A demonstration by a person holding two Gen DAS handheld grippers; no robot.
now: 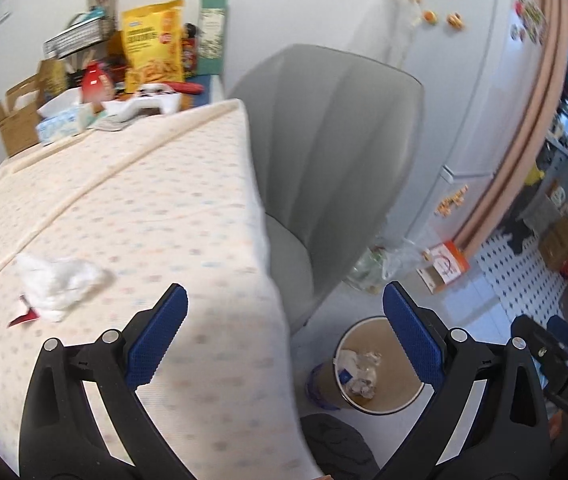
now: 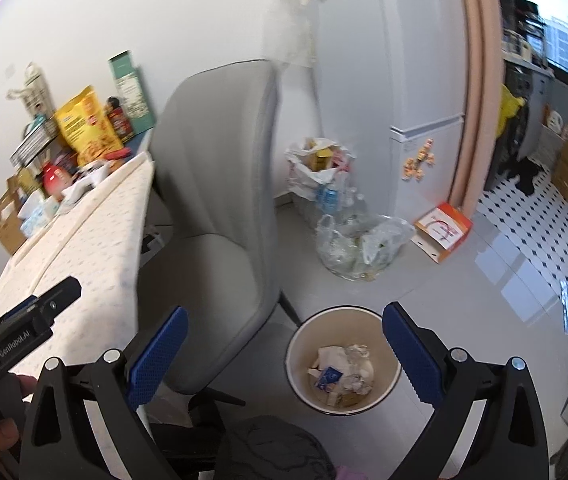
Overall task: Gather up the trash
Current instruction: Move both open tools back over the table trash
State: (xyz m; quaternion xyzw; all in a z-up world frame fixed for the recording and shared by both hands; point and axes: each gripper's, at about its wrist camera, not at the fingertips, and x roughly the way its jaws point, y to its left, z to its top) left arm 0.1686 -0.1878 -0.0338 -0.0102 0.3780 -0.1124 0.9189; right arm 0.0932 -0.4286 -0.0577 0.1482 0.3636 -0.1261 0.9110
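A crumpled white tissue [image 1: 58,280] lies on the dotted tablecloth [image 1: 144,208], with a red scrap [image 1: 24,317] at its near edge. My left gripper [image 1: 284,312] is open and empty, above the table's right corner, right of the tissue. A round beige trash bin [image 2: 342,364] stands on the floor and holds crumpled paper [image 2: 344,372]; it also shows in the left wrist view [image 1: 378,368]. My right gripper [image 2: 284,332] is open and empty above the bin. The left gripper's body [image 2: 24,328] shows at the left of the right wrist view.
A grey chair [image 2: 220,208] stands between table and fridge [image 2: 416,80]. Clutter with a yellow snack bag [image 1: 154,46] fills the table's far end. Plastic bags of bottles [image 2: 360,244] and an orange box [image 2: 442,230] sit on the floor by the fridge.
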